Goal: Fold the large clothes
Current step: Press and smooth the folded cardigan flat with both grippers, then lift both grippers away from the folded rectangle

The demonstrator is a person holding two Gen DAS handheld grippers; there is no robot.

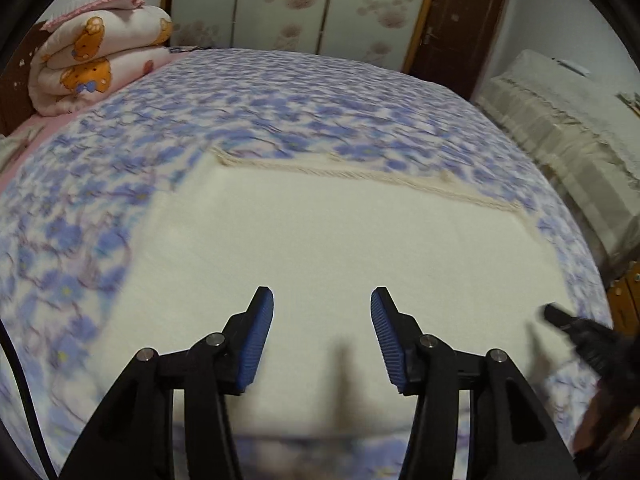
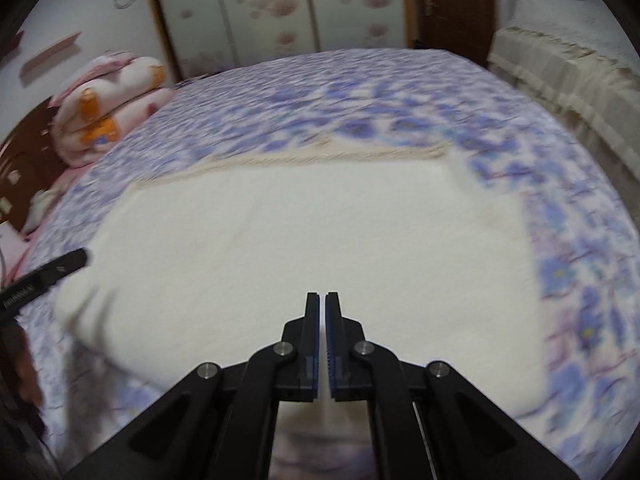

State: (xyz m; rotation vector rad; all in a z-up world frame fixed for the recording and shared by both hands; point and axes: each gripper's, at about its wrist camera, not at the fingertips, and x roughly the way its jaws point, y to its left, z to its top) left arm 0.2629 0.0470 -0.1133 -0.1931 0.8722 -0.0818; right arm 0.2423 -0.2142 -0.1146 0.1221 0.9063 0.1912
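Cream garment (image 1: 340, 248) spread flat on bed (image 1: 280, 92), near side, ribbed hem toward far edge. Left hand-held gripper (image 1: 322, 336) spread, nothing between pads, hovering over near part of cloth. Right hand-held gripper (image 2: 323, 344) pressed together, empty. Fabric looks soft, thick, limp (likely light, will sag). Best hold: near corners or edge, pinching both layers.

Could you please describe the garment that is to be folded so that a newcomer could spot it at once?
Find the big bed with the blue-flowered sheet. On its near half lies the flat cream-white knitted garment. Unlike the rolled bear-print quilt at the headboard, it is plain, with a ribbed beige band along its far edge.
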